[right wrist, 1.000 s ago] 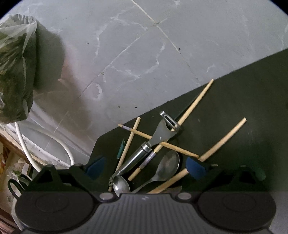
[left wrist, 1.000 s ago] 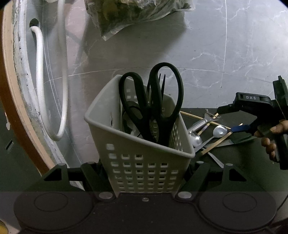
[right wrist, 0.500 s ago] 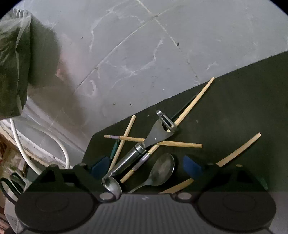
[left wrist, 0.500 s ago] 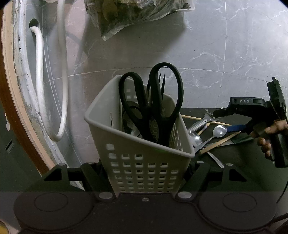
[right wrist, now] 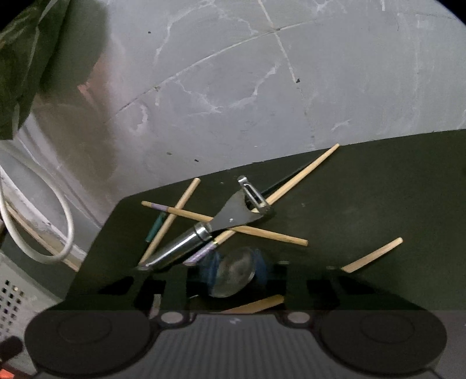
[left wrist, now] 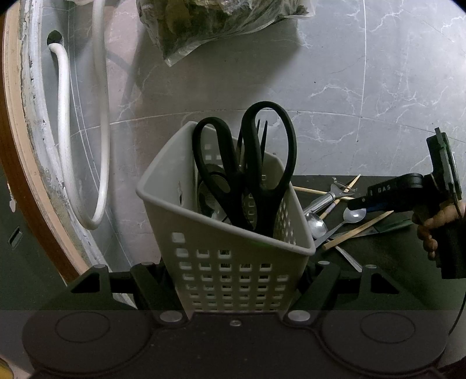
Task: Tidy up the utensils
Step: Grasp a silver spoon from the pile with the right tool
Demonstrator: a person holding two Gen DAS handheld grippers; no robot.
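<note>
So the left gripper (left wrist: 233, 280) is clamped on the near wall of a pale grey perforated plastic caddy (left wrist: 204, 233), one finger on each side of its lower part, holding it upright. Inside the caddy stand black-handled scissors (left wrist: 247, 163), loops up, with dark fork tines (left wrist: 261, 131) poking up behind them and more metal pieces lower down that I can't make out.

To the right of the caddy there's a dark green mat (right wrist: 378, 204) with the loose stuff on it: a steel peeler with a round handle (right wrist: 204, 233), several bamboo chopsticks (right wrist: 300, 177) crossing each other, and two steel spoons (left wrist: 316, 226). The right gripper (right wrist: 236, 271), with a hand (left wrist: 431, 227) on its grip, is down over the right-hand spoon, and its jaws are closing with the spoon bowl (right wrist: 233, 274) between the blue pads. It's blurry there, so I can't tell if the pads are pressing on it.

Far side is grey marble-look tile (left wrist: 378, 73), a clear bag of greens (left wrist: 209, 23) and a white hose (left wrist: 99, 116) on the left.
</note>
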